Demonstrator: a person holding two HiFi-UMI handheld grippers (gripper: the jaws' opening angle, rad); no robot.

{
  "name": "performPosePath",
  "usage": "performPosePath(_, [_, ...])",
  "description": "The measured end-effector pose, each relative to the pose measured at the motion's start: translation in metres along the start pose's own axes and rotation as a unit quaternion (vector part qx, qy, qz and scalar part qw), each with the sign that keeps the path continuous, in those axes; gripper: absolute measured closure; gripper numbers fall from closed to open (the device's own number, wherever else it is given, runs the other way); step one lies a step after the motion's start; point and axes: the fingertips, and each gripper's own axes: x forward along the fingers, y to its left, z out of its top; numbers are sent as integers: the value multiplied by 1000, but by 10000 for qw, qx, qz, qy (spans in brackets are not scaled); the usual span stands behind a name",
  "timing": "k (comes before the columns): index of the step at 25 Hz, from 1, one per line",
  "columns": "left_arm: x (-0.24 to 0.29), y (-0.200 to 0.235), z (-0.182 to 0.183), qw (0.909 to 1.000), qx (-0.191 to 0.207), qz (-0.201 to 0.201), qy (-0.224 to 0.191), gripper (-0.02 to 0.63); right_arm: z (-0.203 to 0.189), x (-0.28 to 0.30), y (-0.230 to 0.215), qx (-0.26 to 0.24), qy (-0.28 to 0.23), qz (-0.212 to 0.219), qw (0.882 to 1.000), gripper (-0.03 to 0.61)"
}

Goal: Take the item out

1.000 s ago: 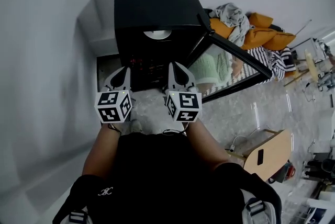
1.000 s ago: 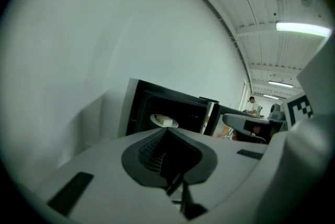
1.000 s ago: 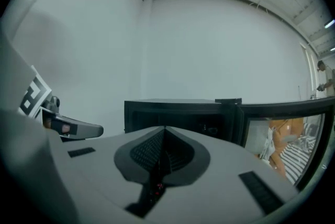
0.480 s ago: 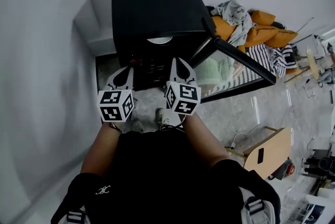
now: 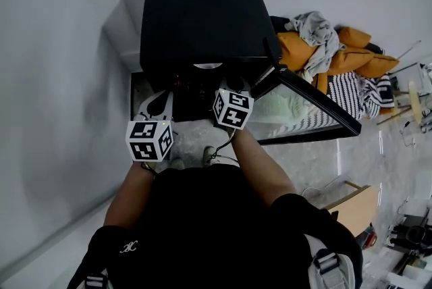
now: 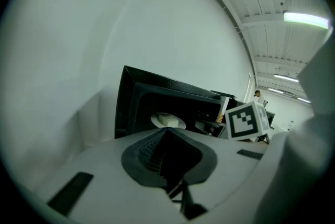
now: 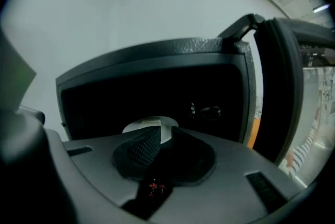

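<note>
A black microwave (image 5: 199, 17) stands low against the wall, its door (image 5: 307, 102) swung open to the right. Inside, a white plate (image 6: 167, 121) carries a pale item (image 6: 168, 120); the plate's edge (image 5: 207, 66) shows under the top, and the plate (image 7: 149, 126) lies just ahead of the right jaws. My right gripper (image 5: 231, 86) reaches to the cavity's mouth. Its jaws (image 7: 163, 134) are opening, a narrow gap between them and nothing in it. My left gripper (image 5: 156, 100) hangs back to the left, shut and empty (image 6: 166, 131).
The open door (image 7: 290, 87) stands close on the right. Orange cushions and clothes (image 5: 331, 44) and striped fabric (image 5: 351, 88) lie behind it. A wooden piece (image 5: 351, 203) rests on the floor at right. A white wall (image 5: 61, 78) runs along the left.
My right gripper has moved forward to the microwave's opening, and its jaws have parted a little. The left gripper has stayed back, a little lower in the view.
</note>
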Motion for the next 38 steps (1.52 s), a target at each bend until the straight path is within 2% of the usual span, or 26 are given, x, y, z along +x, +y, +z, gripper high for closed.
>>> performPosePath(2, [1, -1, -3, 10000, 11, 91, 17, 606, -8, 14, -7, -44, 134, -33, 9999, 521])
performPosePath(8, [4, -1, 0, 9993, 66, 349, 71, 606, -13, 44, -10, 21, 342, 63, 9994, 425])
performPosePath(10, [4, 0, -1, 9990, 67, 427, 103, 606, -14, 51, -6, 27, 418, 98, 9991, 416])
performPosePath(23, [-8, 9, -5, 9974, 52, 701, 166, 606, -16, 68, -2, 253, 608, -70, 9978, 416])
performPosePath(31, [-18, 12, -7, 9972, 5, 729, 146, 606, -14, 67, 3, -363, 715, -321, 9963, 420])
performPosePath(38, [-20, 14, -5, 9977, -15, 674, 120, 606, -18, 55, 6, -624, 950, -468, 9924, 446])
